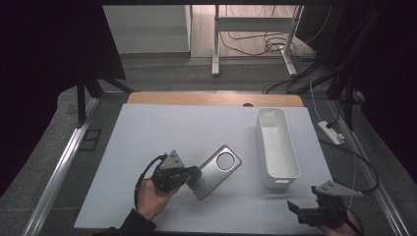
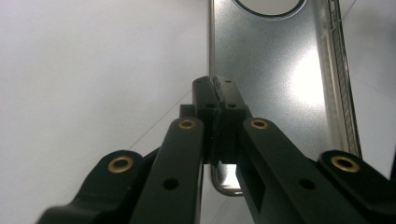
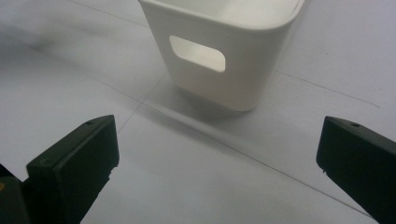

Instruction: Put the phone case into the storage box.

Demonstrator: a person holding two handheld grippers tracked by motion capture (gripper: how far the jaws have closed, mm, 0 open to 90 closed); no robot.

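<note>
1. A clear phone case (image 1: 216, 170) with a round camera cut-out lies flat on the white table mat (image 1: 162, 132), set at a slant near the mat's middle.
2. The left gripper (image 1: 193, 173) sits at the case's near-left corner; in the left gripper view its jaws are pressed together on the case's edge (image 2: 219, 100), so it is clenched on the phone case (image 2: 271, 70).
3. The left hand (image 1: 152, 196) holds that gripper from below, wearing a dark sleeve.
4. A white plastic bin (image 1: 277, 147), long and narrow, stands upright to the right of the case, apart from it; it looks empty.
5. The right gripper (image 1: 295, 209) rests at the mat's near-right corner, jaws spread wide, holding nothing.
6. In the right gripper view the bin's (image 3: 219, 51) end wall with its handle slot faces the open jaws, with bare mat between.
7. Beyond the mat lie a wooden board edge (image 1: 211, 99), a power strip (image 1: 330, 132) and loose cables (image 1: 275, 46) on the floor.
</note>
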